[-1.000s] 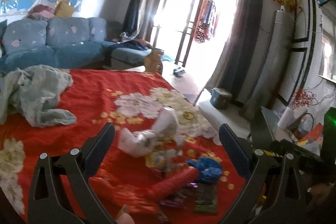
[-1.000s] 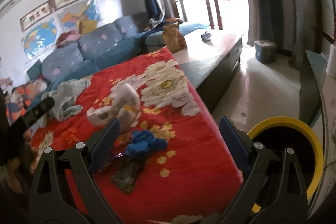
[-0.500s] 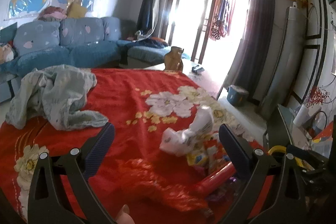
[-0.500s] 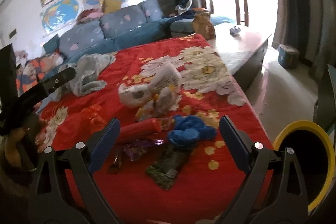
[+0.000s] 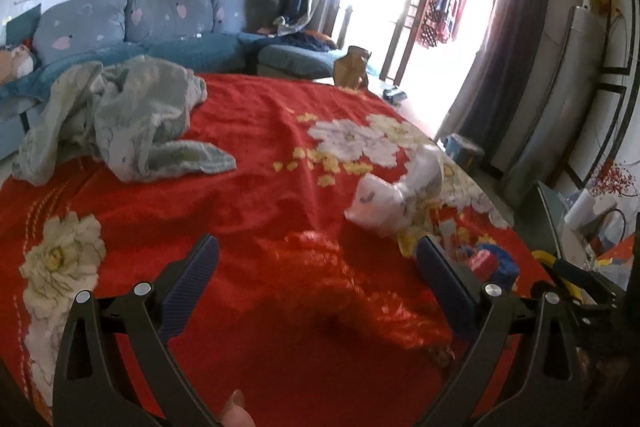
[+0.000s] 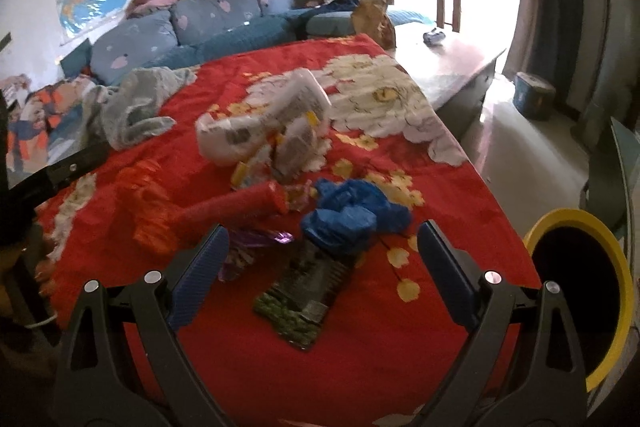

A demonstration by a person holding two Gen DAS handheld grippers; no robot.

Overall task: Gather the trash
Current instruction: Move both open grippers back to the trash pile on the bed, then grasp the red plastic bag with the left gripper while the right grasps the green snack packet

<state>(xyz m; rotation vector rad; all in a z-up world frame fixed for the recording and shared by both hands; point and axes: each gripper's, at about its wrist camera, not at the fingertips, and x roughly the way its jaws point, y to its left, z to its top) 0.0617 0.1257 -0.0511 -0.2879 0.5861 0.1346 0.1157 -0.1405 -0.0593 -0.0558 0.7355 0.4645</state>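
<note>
- Two views, left wrist first: the left gripper (image 5: 316,259) hangs over a red cloth (image 5: 248,155), jaws spread wide, nothing between them.
- A crumpled red wrapper (image 5: 320,251), blurred, lies on the cloth between the fingers.
- A white bag (image 5: 392,195) lies further right; a blue bag (image 5: 500,263) shows just behind the right finger.
- A grey-green garment (image 5: 120,115) is heaped at far left, well apart from the trash.
- Right wrist: the right gripper (image 6: 322,251) hangs over the trash pile, jaws wide, holding nothing.
- Between the fingers lie the blue bag (image 6: 352,215) and a dark packet (image 6: 308,291), touching; a purple wrapper (image 6: 256,239) lies just left.
- A red tube (image 6: 236,205) lies beyond; the white bag (image 6: 260,123) sits behind it.
- A yellow-rimmed bin (image 6: 618,255) stands off the cloth's right edge.
</note>
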